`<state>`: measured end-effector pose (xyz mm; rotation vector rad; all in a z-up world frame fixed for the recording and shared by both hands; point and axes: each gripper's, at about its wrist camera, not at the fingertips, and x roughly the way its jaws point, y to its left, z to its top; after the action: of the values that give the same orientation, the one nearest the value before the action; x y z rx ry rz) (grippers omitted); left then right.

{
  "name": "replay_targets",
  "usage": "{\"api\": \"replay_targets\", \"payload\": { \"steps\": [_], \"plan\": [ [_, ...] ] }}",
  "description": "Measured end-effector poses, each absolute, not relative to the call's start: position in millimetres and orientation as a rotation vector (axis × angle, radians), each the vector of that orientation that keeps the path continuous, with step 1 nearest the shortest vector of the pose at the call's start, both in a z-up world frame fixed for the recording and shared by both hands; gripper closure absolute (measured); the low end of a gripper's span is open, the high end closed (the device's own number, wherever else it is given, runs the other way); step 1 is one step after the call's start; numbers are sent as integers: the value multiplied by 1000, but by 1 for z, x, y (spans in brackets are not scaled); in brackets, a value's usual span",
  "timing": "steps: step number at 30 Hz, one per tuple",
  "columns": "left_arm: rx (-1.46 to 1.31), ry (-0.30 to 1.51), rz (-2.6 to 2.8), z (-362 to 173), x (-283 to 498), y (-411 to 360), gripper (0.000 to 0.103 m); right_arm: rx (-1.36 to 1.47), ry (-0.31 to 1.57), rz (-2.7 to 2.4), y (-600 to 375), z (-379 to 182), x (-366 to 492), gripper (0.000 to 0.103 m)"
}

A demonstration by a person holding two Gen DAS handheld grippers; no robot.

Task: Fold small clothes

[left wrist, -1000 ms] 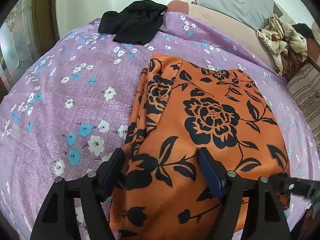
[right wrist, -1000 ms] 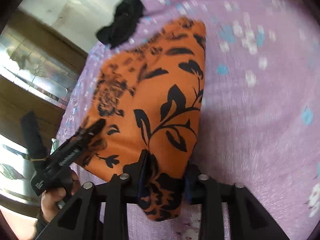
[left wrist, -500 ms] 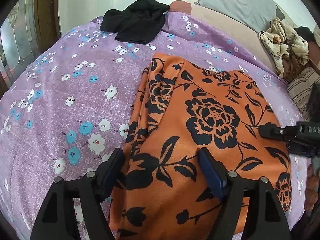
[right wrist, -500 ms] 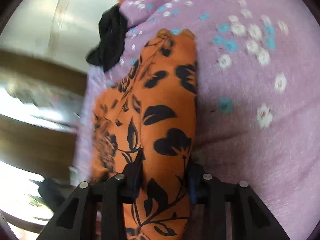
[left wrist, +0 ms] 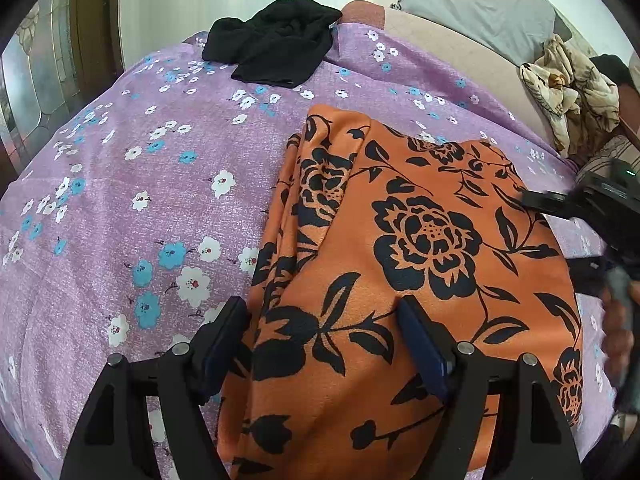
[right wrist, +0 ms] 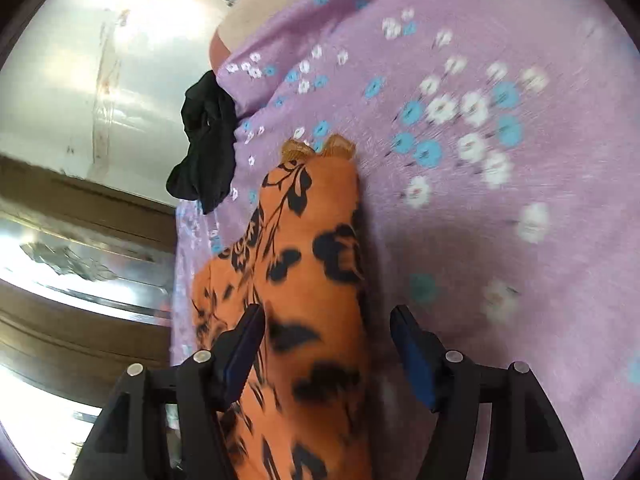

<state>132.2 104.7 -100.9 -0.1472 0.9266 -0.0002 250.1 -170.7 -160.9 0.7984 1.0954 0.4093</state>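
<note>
An orange garment with black flowers (left wrist: 416, 264) lies folded on the purple flowered bedsheet (left wrist: 132, 200). My left gripper (left wrist: 324, 344) is open, its jaws wide apart over the garment's near left part. My right gripper (right wrist: 326, 344) is open, its jaws standing on either side of the garment's edge (right wrist: 308, 300) without pinching it. The right gripper also shows in the left wrist view (left wrist: 560, 204) at the garment's right edge.
A black garment (left wrist: 276, 50) lies crumpled at the far edge of the bed and also shows in the right wrist view (right wrist: 206, 140). A beige patterned cloth (left wrist: 572, 84) and a grey pillow (left wrist: 476, 8) lie at the far right. A wooden frame (right wrist: 72, 216) borders the bed.
My right gripper has opened and let go of the orange garment, and has swung along its right edge toward the far end. My left gripper has stayed open in place.
</note>
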Motion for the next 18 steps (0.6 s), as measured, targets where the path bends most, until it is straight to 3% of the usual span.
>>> {"api": "replay_targets", "payload": {
  "steps": [1, 2, 7, 12, 18],
  "plan": [
    [-147, 927, -1, -101, 132, 105, 23, 726, 1106, 411, -160, -159, 258, 61],
    [-147, 927, -1, -101, 132, 106, 23, 664, 1106, 391, -154, -154, 259, 65],
    [-147, 925, 5, -103, 133, 106, 22, 352, 1069, 327, -126, -131, 251, 68],
    [-131, 912, 8, -103, 131, 105, 21, 511, 1037, 320, -157, -128, 224, 36],
    [-136, 909, 9, -102, 129, 105, 21, 739, 1093, 391, -173, -147, 167, 32]
  ]
}}
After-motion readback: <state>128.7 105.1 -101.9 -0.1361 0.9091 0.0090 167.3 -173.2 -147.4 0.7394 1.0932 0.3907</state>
